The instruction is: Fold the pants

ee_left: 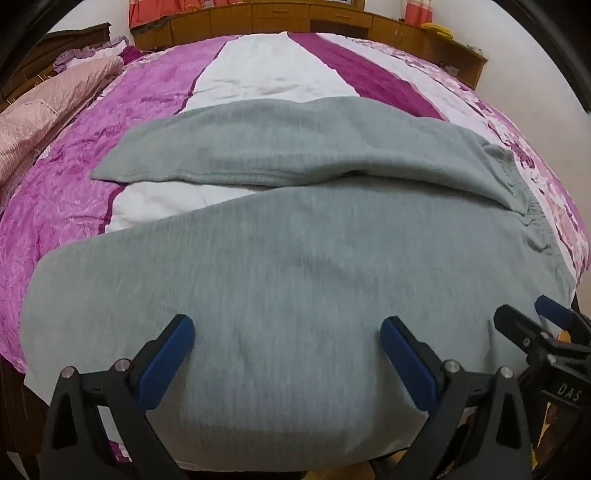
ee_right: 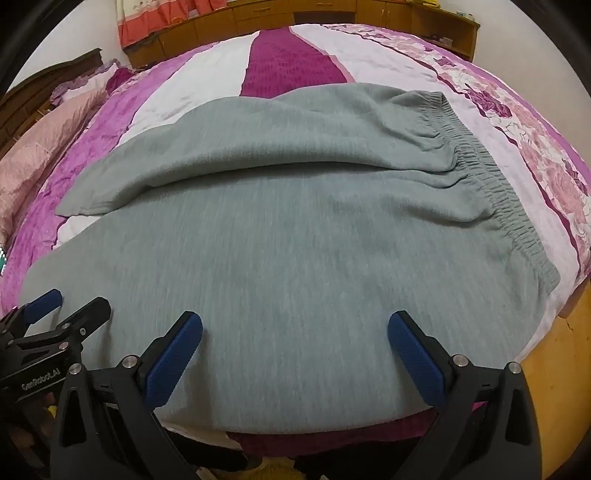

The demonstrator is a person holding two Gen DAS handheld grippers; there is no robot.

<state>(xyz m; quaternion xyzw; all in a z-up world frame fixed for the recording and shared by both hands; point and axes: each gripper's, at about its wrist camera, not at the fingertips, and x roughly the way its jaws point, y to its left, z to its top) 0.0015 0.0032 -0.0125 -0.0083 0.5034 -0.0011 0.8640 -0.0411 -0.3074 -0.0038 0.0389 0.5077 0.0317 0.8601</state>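
Observation:
Grey sweatpants (ee_left: 295,236) (ee_right: 295,229) lie spread on the bed, the two legs running off to the left and the gathered elastic waistband (ee_right: 491,184) at the right. My left gripper (ee_left: 287,326) hovers open over the near leg by the bed's front edge, nothing between its blue pads (ee_left: 168,360). My right gripper (ee_right: 294,321) is open too, above the same near leg further right. Each gripper shows at the edge of the other's view: the right gripper (ee_left: 524,314), the left gripper (ee_right: 79,297).
The pink, purple and white patterned bedspread (ee_left: 155,96) covers the bed. A pink quilted blanket (ee_left: 40,110) is bundled at the far left. Wooden cabinets (ee_left: 280,18) line the back wall. Wooden floor (ee_right: 554,369) shows at the right.

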